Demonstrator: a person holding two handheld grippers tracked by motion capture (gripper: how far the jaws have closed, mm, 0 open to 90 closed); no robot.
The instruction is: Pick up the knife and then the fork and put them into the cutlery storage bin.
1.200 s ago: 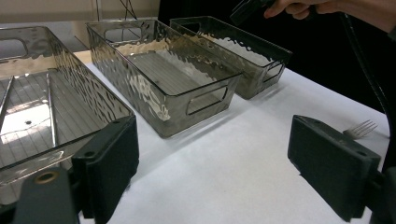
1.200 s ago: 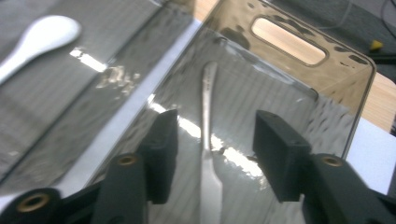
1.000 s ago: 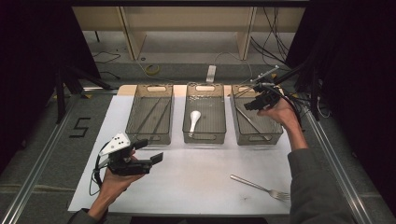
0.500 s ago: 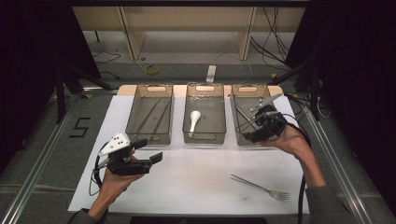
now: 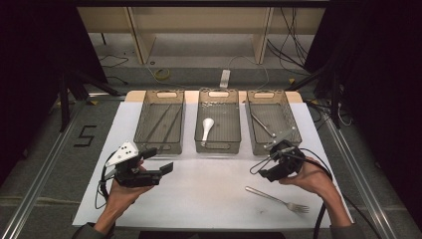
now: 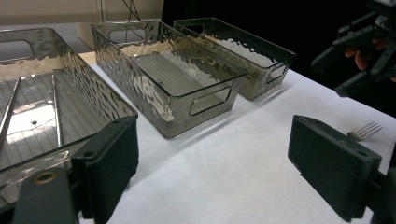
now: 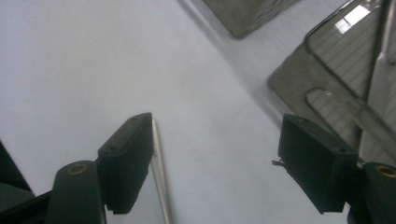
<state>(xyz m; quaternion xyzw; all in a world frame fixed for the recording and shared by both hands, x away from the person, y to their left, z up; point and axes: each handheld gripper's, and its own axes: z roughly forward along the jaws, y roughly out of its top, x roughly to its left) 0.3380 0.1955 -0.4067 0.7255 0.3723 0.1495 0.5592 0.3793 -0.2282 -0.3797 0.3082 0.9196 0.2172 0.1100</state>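
Both tongs are released, with nothing between their jaws: the left tongs [image 5: 166, 168] are held level above the near left part of the worktop [image 5: 209, 194], and the right tongs [image 5: 262, 167] hang above the near right part, just in front of the right bin [image 5: 293, 124]; the jaws of the right tongs have just been opening wider and they hold nothing. White paper covers the worktop, and at its far side three clear bins stand in a row. In the left bin [image 5: 149, 107] lie two long thin sticks [image 5: 164, 122], in the middle bin [image 5: 236, 122] lies a white spoon [image 5: 207, 128], and in the right bin lies a metal utensil [image 5: 263, 124], which I cannot name more exactly. On the paper lies the fork [image 5: 278, 198], near the front right corner, close under the right hand [image 5: 311, 177], with the tines towards the right edge and the handle towards the middle. From the right gripper view, the handle of the fork [image 7: 160, 177] passes just beside the left jaw, not between the jaws. From the left gripper view, the tines [image 6: 365, 131] appear past the right jaw, far off.
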